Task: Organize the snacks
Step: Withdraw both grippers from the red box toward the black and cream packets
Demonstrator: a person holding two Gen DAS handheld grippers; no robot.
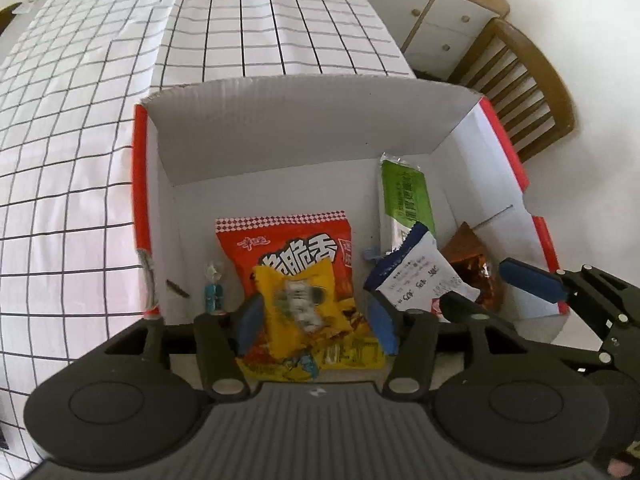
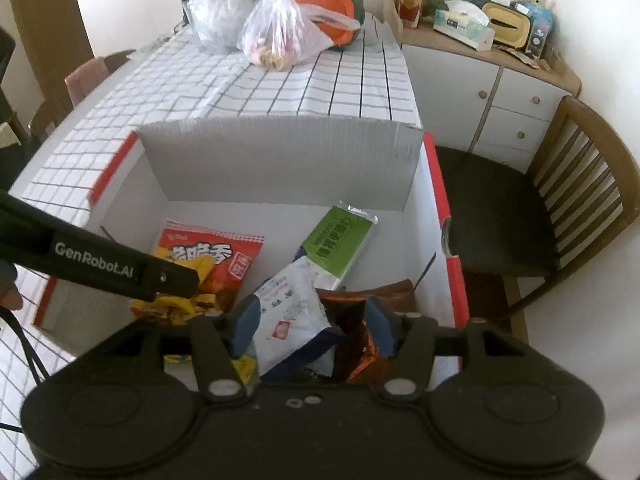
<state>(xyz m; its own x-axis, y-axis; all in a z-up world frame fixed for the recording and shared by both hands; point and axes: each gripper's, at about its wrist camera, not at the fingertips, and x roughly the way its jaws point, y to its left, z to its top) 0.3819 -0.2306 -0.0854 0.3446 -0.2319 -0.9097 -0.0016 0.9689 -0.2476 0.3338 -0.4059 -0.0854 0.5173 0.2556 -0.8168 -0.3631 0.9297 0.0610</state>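
Observation:
A white cardboard box with red edges [image 1: 288, 128] [image 2: 280, 160] stands on the checked tablecloth. In it lie a red snack bag [image 1: 288, 244] [image 2: 216, 256], a green packet [image 1: 404, 196] [image 2: 340, 236], a brown packet [image 1: 470, 264] [image 2: 356, 340] and a small blue candy [image 1: 214, 294]. My left gripper [image 1: 314, 320] is open above the box, and a blurred yellow packet [image 1: 300, 300] lies between its fingers. My right gripper [image 2: 316, 328] is open, with a white and blue packet [image 2: 292, 312] [image 1: 420, 276] between its fingers.
Plastic bags [image 2: 276, 28] and an orange container [image 2: 332, 4] sit at the far end of the table. A wooden chair [image 2: 540, 208] stands right of the box, before a white cabinet [image 2: 500, 92] with clutter on top.

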